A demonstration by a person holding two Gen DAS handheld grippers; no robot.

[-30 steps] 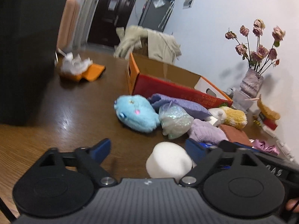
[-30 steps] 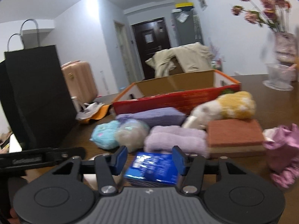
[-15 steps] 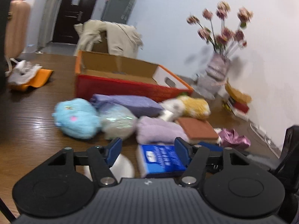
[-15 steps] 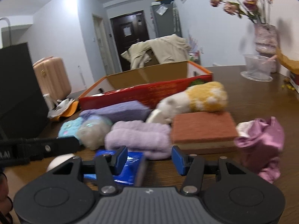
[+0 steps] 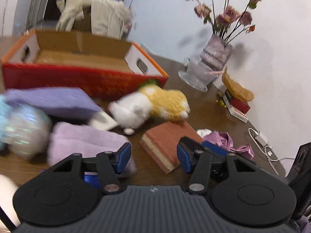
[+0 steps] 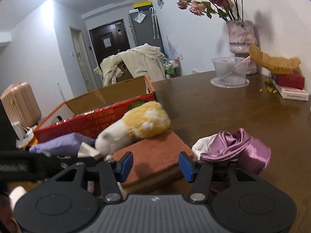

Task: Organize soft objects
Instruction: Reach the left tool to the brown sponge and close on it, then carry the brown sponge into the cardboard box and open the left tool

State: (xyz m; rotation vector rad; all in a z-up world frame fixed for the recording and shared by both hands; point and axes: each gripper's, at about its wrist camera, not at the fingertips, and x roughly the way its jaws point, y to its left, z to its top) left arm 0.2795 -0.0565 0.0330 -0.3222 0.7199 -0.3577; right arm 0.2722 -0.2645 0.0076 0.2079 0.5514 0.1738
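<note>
Both grippers over the soft pile, jaws apart, nothing held.

L gripper (image 5: 153, 153): sponge (image 5: 167, 141) lies betw. the jaws & just ahead; purple towel (image 5: 85, 141) at the left jaw, plush (image 5: 151, 104) further ahead, box (image 5: 85, 66) beyond. R gripper (image 6: 155, 164): jaws straddle the sponge (image 6: 153, 155), contact unclear; plush (image 6: 140, 128) ahead w/ its rear on the sponge, satin cloth (image 6: 237, 151) just right of right jaw, box (image 6: 101, 116) ahead-left.
</note>
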